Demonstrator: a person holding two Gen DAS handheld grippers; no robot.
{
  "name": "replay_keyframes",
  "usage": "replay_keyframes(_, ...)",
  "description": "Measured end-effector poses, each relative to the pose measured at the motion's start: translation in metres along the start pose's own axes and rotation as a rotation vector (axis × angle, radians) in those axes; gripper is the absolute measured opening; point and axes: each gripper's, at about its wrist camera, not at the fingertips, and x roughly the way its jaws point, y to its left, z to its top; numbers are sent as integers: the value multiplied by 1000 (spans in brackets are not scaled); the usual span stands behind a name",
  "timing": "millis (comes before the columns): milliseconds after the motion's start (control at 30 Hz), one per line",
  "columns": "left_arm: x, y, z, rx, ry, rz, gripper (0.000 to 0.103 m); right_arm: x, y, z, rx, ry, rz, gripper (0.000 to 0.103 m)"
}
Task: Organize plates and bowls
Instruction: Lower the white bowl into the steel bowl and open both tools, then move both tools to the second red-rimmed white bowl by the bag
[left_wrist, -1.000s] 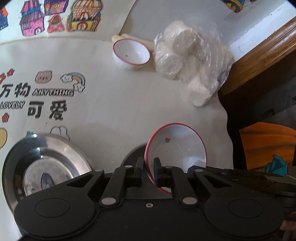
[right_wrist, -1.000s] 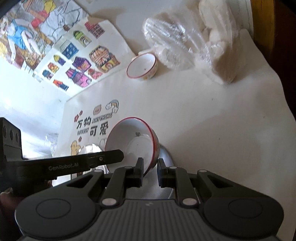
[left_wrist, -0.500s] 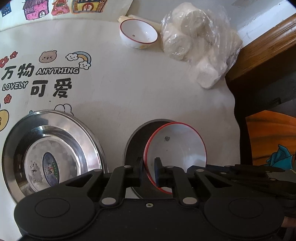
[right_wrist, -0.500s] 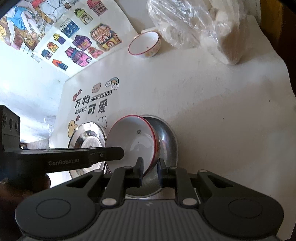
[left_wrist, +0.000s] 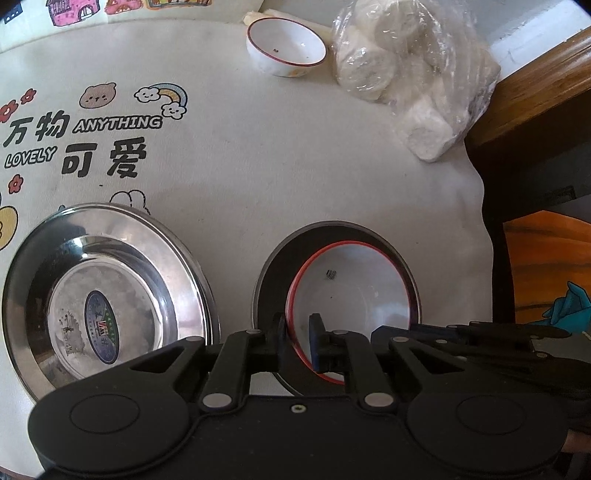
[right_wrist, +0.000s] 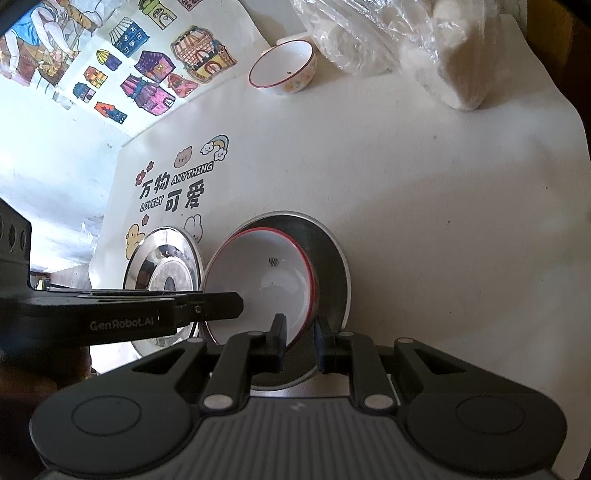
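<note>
A large white bowl with a red rim (left_wrist: 354, 295) (right_wrist: 258, 288) is held over a steel plate (left_wrist: 269, 280) (right_wrist: 332, 266). My left gripper (left_wrist: 298, 341) is shut on the bowl's near left rim. My right gripper (right_wrist: 300, 341) is shut on its near right rim; whether the bowl touches the plate I cannot tell. A second steel plate (left_wrist: 107, 291) (right_wrist: 162, 258) lies to the left. A small white bowl with a red rim (left_wrist: 286, 48) (right_wrist: 282, 68) stands at the far side.
A plastic bag of white buns (left_wrist: 410, 74) (right_wrist: 406, 44) lies at the far right. A wooden frame (left_wrist: 528, 88) borders the table's right edge. The white tablecloth (left_wrist: 258, 166) carries printed cartoon lettering at the left.
Both grippers rose and drew back with the large bowl; the steel plate beneath it and the left steel plate have come into fuller view.
</note>
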Motion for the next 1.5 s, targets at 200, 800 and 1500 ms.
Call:
replay_keyframes(200, 3, 1, 1, -4, 9, 6, 13, 3, 0, 2, -3, 10, 2, 18)
replay_keyframes(800, 7, 3, 3, -7, 20, 8, 18, 6, 1, 3, -16, 14, -2, 19)
replay_keyframes(1500, -10, -3, 6, 41, 27, -1, 33, -1, 3, 8, -31, 10, 21, 38)
